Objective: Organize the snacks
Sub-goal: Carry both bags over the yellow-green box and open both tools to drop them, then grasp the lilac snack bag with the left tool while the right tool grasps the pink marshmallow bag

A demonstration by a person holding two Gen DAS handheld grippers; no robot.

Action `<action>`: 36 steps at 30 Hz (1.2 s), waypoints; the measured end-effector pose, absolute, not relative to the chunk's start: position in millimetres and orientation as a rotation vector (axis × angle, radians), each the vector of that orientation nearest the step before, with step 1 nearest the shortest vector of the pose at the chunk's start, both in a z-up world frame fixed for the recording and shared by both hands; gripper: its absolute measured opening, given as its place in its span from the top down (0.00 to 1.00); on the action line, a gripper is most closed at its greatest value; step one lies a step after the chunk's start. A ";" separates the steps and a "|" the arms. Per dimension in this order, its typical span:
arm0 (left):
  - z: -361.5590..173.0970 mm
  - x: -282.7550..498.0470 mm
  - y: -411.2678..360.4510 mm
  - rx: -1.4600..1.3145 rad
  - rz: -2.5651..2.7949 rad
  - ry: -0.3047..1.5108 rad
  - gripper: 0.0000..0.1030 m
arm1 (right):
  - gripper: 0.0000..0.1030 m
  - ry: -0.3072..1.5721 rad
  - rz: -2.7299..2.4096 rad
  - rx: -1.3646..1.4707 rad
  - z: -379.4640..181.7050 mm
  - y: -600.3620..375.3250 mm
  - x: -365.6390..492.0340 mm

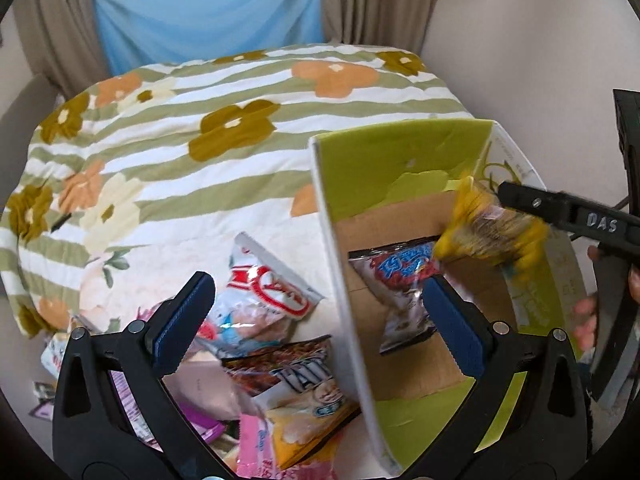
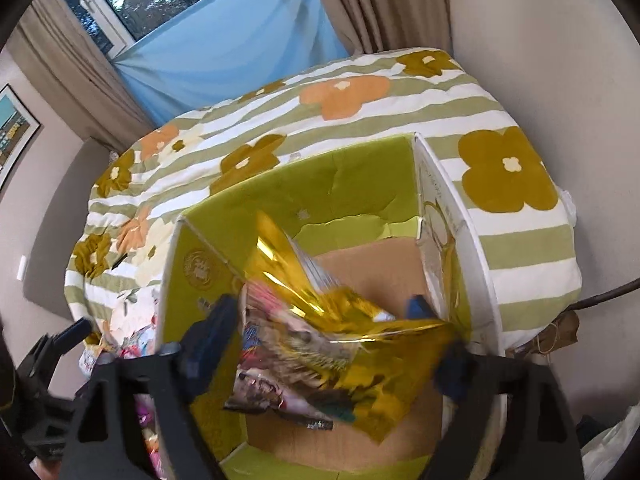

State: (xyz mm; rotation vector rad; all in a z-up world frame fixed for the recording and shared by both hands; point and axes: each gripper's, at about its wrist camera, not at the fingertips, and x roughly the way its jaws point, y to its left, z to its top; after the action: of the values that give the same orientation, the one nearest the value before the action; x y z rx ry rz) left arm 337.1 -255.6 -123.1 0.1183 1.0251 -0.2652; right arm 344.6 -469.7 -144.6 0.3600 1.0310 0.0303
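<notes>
A cardboard box with green inner walls (image 1: pixel 400 160) (image 2: pixel 340 184) stands open on the bed. A silver and red snack bag (image 1: pixel 400 280) lies on its floor. My left gripper (image 1: pixel 316 284) is open and empty, its fingers astride the box's left wall. Loose snacks lie left of the box: a white and red bag (image 1: pixel 260 300), a brown bag (image 1: pixel 296 372), a pink packet (image 1: pixel 256 448). My right gripper (image 2: pixel 324 308) hangs open over the box. A blurred yellow foil bag (image 2: pixel 360 340) (image 1: pixel 492 224) is loose between its wide jaws.
A floral striped quilt (image 1: pixel 200 140) covers the bed, free beyond the box. Blue cloth (image 1: pixel 208 12) and beige curtains hang behind it. A pale wall (image 2: pixel 540 60) runs along the right. A person's fingers (image 1: pixel 584 320) show on the right gripper's handle.
</notes>
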 end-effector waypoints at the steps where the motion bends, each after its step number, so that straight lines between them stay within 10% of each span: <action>1: -123.8 335.7 -252.3 0.117 -0.257 1.025 0.00 | 0.00 1.016 0.024 0.356 -144.3 -470.1 344.1; 36: -56.6 205.0 -97.7 -0.012 -0.031 0.916 0.00 | 0.00 0.830 0.202 0.206 -51.2 -400.9 239.0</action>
State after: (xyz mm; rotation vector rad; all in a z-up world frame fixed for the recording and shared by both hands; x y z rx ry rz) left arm 205.0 -97.7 -56.6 -0.0119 0.9163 -0.0308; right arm 239.0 -400.9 -51.2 0.2061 0.8304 0.2019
